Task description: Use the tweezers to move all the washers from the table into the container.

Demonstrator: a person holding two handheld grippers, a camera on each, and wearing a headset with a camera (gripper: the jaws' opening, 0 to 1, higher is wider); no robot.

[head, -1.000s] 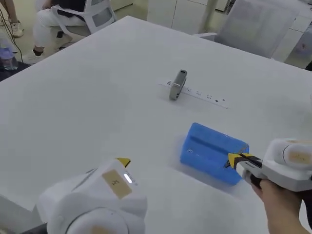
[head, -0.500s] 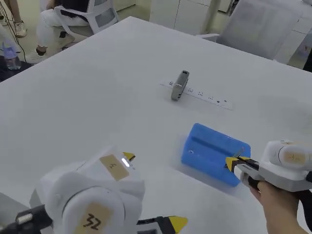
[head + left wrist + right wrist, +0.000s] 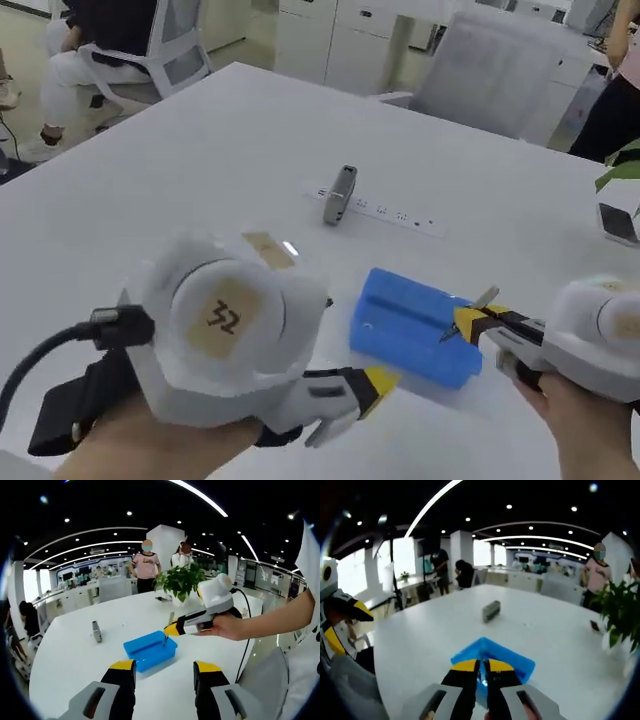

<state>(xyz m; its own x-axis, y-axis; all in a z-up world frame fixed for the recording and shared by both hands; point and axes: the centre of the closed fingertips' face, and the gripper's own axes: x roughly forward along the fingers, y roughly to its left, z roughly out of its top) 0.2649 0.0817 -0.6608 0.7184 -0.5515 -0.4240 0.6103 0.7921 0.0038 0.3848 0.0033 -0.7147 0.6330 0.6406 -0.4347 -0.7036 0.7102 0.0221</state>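
The right gripper, jaws clamped on the tweezers, dips their tip into the blue container at the near right of the table, probably to drop a washer in, so next it should let go gently, while the left gripper hovers near with jaws apart.

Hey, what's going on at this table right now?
A person works at a white table with a gripper in each hand. The right gripper is shut on thin metal tweezers, whose tips point down over the blue plastic container. The left gripper is open and holds nothing, near the container. Washers are too small to make out.
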